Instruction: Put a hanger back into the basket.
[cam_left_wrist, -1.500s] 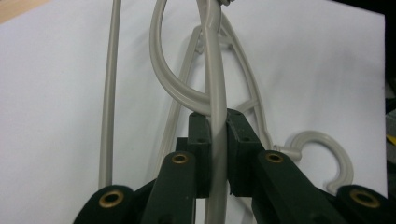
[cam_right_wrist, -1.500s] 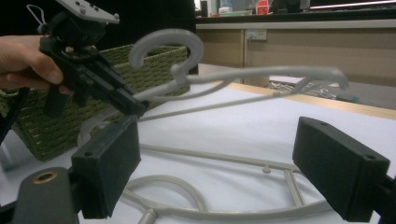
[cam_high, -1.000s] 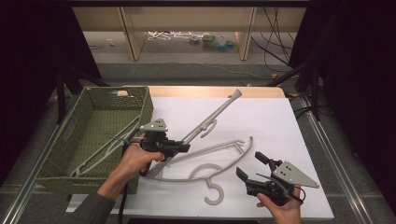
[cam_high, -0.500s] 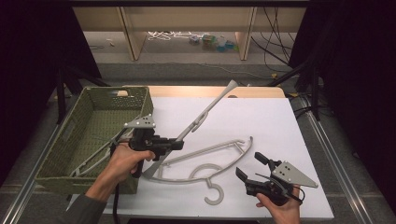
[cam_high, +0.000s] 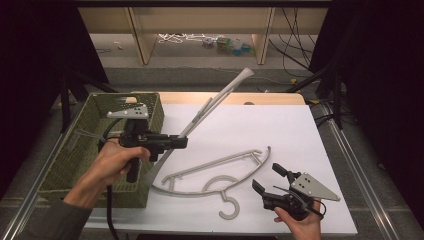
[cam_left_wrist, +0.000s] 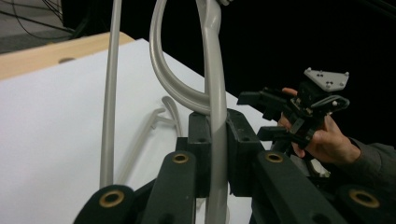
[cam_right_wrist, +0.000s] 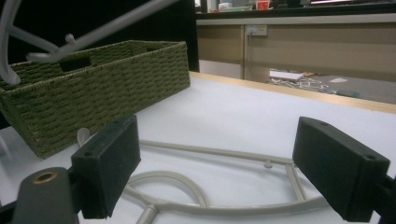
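Note:
My left gripper (cam_high: 181, 142) is shut on a grey plastic hanger (cam_high: 215, 102), held tilted above the table beside the green woven basket (cam_high: 125, 97). The hanger's long arm points up and to the far right. In the left gripper view the jaws (cam_left_wrist: 215, 126) clamp the hanger (cam_left_wrist: 212, 70) just below its hook. A second grey hanger (cam_high: 215, 172) lies flat on the white table top (cam_high: 260, 125). My right gripper (cam_high: 266, 176) rests open near the front right, just right of that hanger. In the right gripper view the flat hanger (cam_right_wrist: 219, 151) lies beyond its open gripper (cam_right_wrist: 224, 168).
The basket (cam_right_wrist: 93, 93) takes up the table's left side. A wooden strip (cam_high: 270, 98) runs along the table's far edge. Beyond it stand a low shelf (cam_high: 200, 20) and clutter on the floor (cam_high: 220, 42). Dark stands and cables flank the table.
My left gripper has carried its hanger up and to the left, closer to the basket, and the hanger's far end now stands higher. The right gripper and the flat hanger have stayed put.

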